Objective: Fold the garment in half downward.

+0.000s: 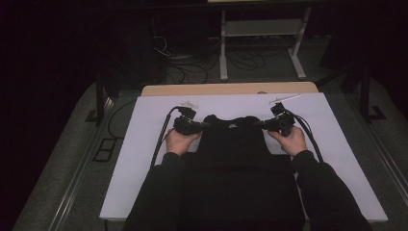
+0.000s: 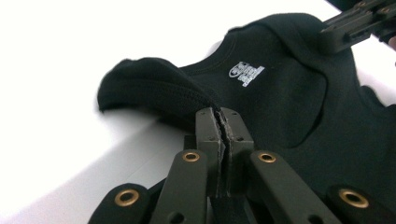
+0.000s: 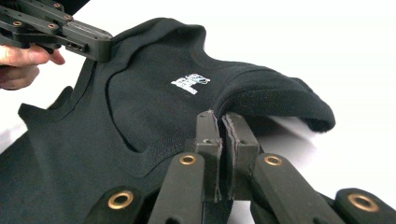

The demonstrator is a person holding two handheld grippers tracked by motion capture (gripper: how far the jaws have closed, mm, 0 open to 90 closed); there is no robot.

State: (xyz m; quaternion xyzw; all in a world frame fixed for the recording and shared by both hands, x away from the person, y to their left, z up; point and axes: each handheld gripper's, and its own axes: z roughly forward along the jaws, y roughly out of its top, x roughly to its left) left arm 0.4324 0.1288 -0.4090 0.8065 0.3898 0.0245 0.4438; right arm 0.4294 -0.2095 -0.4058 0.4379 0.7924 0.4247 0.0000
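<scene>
A black sleeveless top point(image 1: 235, 144) with a small white printed label point(image 2: 246, 73) inside its neck lies on the white table cover point(image 1: 144, 144). My left gripper point(image 1: 206, 124) is shut on the left shoulder strap point(image 2: 159, 88), pinching the fabric edge between its pads. My right gripper point(image 1: 256, 125) is shut on the right shoulder strap point(image 3: 275, 95) in the same way. Both straps are lifted a little off the cover, and the cloth sags between them. In the left gripper view the right gripper point(image 2: 327, 39) shows at the top right; in the right gripper view the left gripper point(image 3: 100, 46) shows at the top left.
The white cover lies over a wooden table point(image 1: 231, 88) whose far edge shows beyond it. Behind the table stand a white metal frame point(image 1: 262, 33) and loose cables point(image 1: 192, 67) on the floor. A black cable point(image 1: 161, 139) trails from each gripper across the cover.
</scene>
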